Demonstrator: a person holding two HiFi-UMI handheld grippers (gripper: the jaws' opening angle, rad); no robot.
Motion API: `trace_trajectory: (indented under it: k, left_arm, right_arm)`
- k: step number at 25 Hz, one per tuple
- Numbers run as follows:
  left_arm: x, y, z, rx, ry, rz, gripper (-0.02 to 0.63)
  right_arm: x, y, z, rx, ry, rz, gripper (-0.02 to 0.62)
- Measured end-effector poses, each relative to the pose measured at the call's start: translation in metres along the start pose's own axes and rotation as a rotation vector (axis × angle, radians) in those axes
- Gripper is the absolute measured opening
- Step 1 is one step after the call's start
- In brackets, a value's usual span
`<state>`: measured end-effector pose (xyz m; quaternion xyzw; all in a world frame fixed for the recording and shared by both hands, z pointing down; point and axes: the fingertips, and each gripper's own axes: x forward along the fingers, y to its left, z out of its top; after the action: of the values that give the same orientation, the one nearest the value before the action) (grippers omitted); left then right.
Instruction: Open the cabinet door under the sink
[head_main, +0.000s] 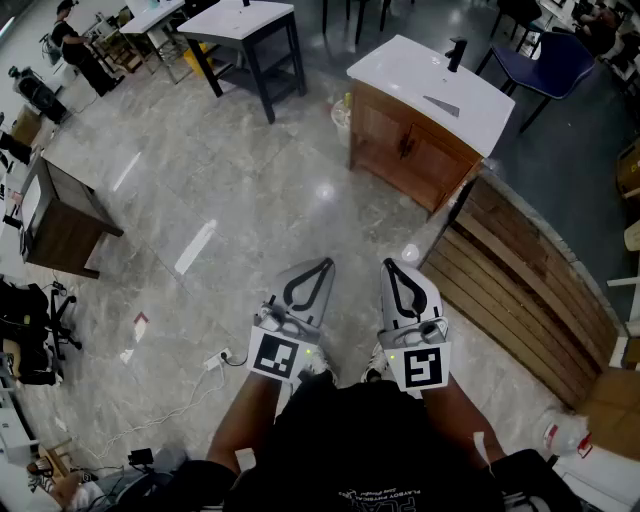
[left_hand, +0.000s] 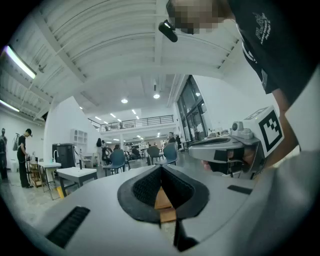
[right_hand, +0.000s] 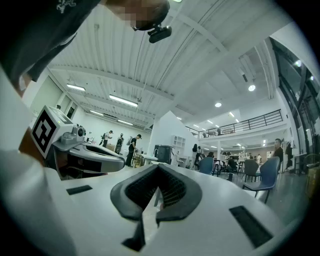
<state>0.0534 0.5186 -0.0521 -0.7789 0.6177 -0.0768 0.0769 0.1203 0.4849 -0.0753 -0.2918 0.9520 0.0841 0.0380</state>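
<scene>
The sink cabinet (head_main: 412, 150) stands well ahead at the upper right in the head view. It is brown wood with a white top (head_main: 420, 75) and a black tap (head_main: 456, 52), and its doors look closed. Both grippers are held side by side, close to the person's body, far short of the cabinet. My left gripper (head_main: 325, 262) has its jaws together with nothing in them, as also seen in its own view (left_hand: 161, 170). My right gripper (head_main: 388, 264) is likewise shut and empty (right_hand: 159, 169). Each gripper view shows the other gripper beside it.
A slatted wooden panel (head_main: 520, 290) lies on the floor to the right, next to the cabinet. Further off are a white-topped table (head_main: 245, 20), a blue chair (head_main: 550, 60) and a dark desk (head_main: 60, 215) at the left. A power strip (head_main: 215, 360) with a cable lies on the floor.
</scene>
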Motion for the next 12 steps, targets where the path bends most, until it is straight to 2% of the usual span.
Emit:
trace_trajectory:
  k: [4,7,8,12]
  left_arm:
    - [-0.005,0.001,0.004,0.019,0.006,0.001,0.021]
    - [-0.009,0.008,0.009,-0.080,-0.054,0.039,0.021]
    - [-0.009,0.010,0.008,-0.091,-0.061,0.039,0.021]
    - [-0.009,0.015,-0.003,-0.018,-0.034,-0.007,0.021]
  right_arm:
    - [0.002,0.009,0.001,0.009,-0.009,-0.001,0.014]
    - [0.005,0.016,-0.004,0.013,-0.005,-0.010,0.014]
    - [0.006,0.017,-0.007,0.021,0.001,-0.019,0.014]
    - [0.008,0.021,-0.019,0.033,0.038,-0.050,0.014]
